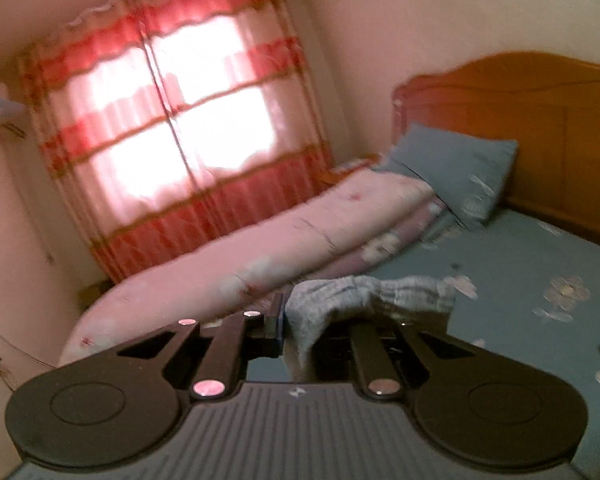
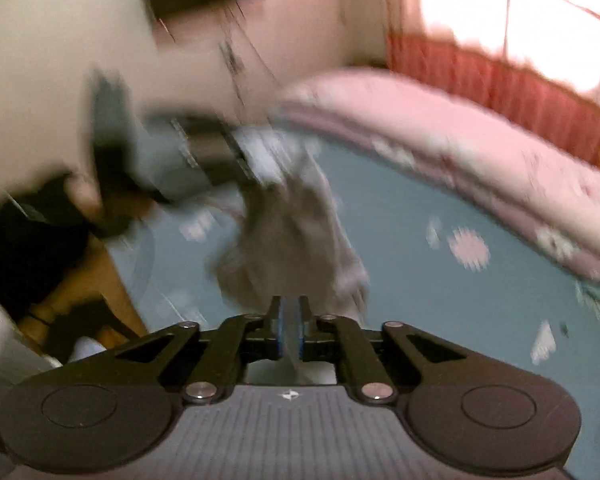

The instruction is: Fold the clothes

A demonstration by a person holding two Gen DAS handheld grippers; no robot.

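Both my grippers are clamped on the same grey garment [image 2: 296,240], which hangs in the air above the teal floral bedsheet [image 2: 420,280], on the near side of the rolled pink quilt [image 1: 300,232].

Left gripper [image 1: 288,320]: jaws closed on a bunched edge of cloth; the fabric drapes over my right finger and covers it, so I can't tell how deep the bite is. Right gripper [image 2: 290,320]: jaws pinched tight on a thin bit of fabric between the blue pads.

Risks as I read it:
- The right bite looks like an edge-only pinch. A tug from the left side could pull it out, and half the garment drops back onto the sheet.
- The cloth is twisted and wadded between my two grips, not spread. If I lay it down like this, the fold sets in crooked.
- The right view is heavily blurred, so I can't confirm which corner I hold. It may be the wrong one.
- The quilt sits just beyond the garment; a wide swing could snag on it.
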